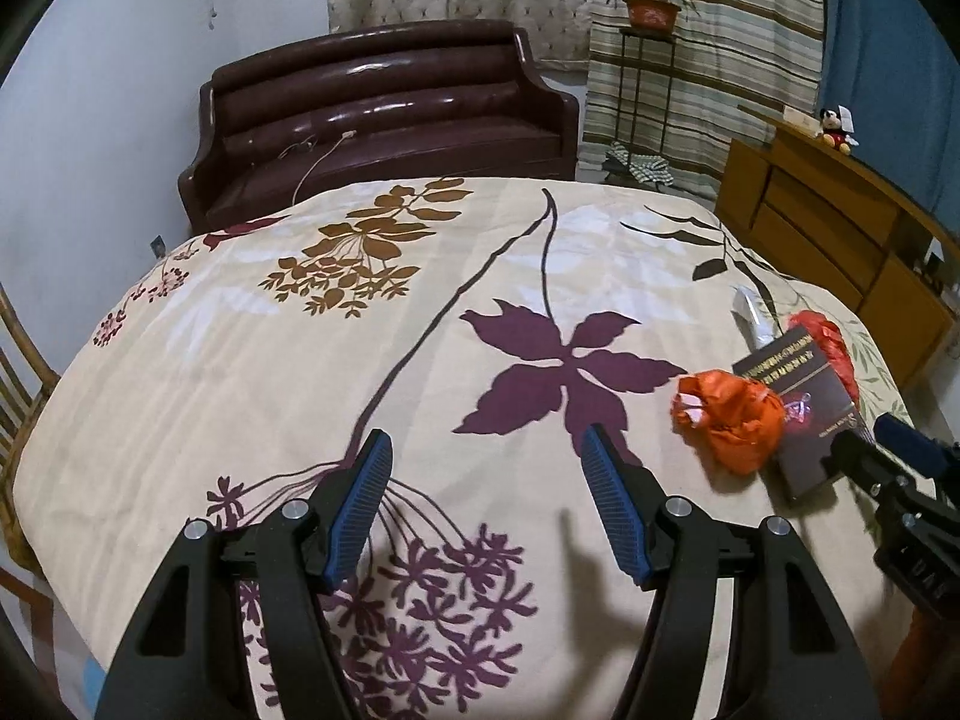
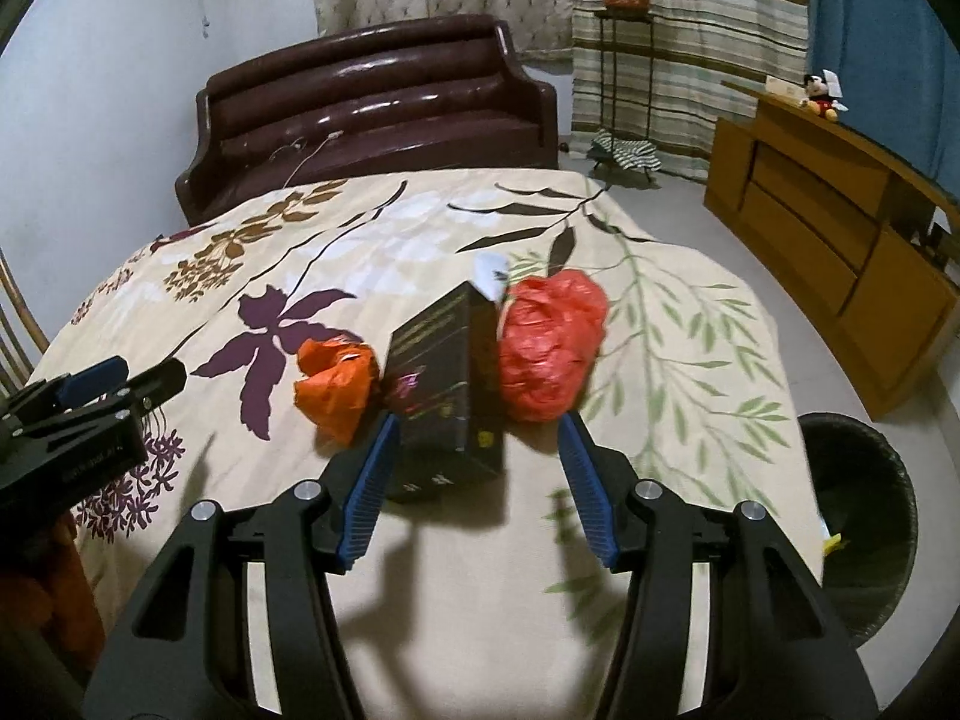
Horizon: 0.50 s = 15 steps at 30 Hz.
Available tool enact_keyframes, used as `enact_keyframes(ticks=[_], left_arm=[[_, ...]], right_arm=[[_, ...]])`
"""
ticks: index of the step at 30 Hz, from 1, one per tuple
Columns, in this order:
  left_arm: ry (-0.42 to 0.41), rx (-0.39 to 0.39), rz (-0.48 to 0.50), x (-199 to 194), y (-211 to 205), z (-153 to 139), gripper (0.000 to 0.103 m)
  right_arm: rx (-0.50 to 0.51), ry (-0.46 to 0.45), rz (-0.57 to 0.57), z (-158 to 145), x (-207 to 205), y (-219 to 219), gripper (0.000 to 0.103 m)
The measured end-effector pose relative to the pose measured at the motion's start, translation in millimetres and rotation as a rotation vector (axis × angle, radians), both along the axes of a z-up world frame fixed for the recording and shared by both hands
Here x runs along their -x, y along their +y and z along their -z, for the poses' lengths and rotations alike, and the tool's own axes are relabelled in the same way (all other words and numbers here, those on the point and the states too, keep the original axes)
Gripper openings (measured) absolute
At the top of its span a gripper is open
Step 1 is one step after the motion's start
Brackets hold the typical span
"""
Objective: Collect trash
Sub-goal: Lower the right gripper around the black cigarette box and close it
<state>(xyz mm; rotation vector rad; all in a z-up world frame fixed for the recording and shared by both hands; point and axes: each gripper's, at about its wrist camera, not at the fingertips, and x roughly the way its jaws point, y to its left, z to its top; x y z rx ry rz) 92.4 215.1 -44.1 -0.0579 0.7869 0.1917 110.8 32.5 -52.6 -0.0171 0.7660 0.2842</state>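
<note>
On the floral bed cover [image 1: 336, 360] lie a crumpled orange bag [image 1: 732, 420], a dark box [image 1: 792, 414], a red plastic bag [image 1: 831, 339] and a white wrapper [image 1: 750, 312]. My left gripper [image 1: 487, 438] hovers open over bare cover, left of the orange bag, with nothing between its fingers. In the right wrist view the dark box [image 2: 444, 372] stands between the orange bag [image 2: 333, 384] and the red bag [image 2: 549, 348]. My right gripper [image 2: 478, 420] is open around the box's near end. Its left finger is close against the box and its right finger is apart from it.
A dark waste bin [image 2: 858, 516] stands on the floor right of the bed, something yellow inside. A brown leather sofa [image 2: 372, 96] is beyond the bed. A wooden cabinet [image 2: 828, 228] lines the right wall. A plant stand [image 2: 624, 60] is at the back and a chair [image 1: 18, 396] at left.
</note>
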Motion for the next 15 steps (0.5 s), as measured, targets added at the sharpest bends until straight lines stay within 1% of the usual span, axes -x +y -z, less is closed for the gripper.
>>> enact_keyframes(ticks=[2, 5, 6, 7, 10, 15], left_arm=[[0.001, 0.005, 0.000, -1, 3, 1, 0.064], [0.003, 0.013, -0.001, -3, 6, 3, 0.064], [0.005, 0.017, -0.001, -4, 7, 5, 0.064], [0.007, 0.020, 0.000, -4, 8, 6, 0.064], [0.010, 0.028, 0.001, -5, 9, 8, 0.064], [0.012, 0.040, 0.001, -7, 13, 10, 0.064]], right_arm=[[0.004, 0.003, -0.005, 1, -2, 4, 0.045], [0.005, 0.008, -0.011, 2, -4, 10, 0.040], [0.008, 0.007, -0.012, 2, -5, 12, 0.036], [0.010, 0.006, -0.015, 1, -5, 14, 0.034], [0.017, 0.001, -0.021, -1, -7, 18, 0.032], [0.022, -0.004, -0.038, -5, -10, 27, 0.032]])
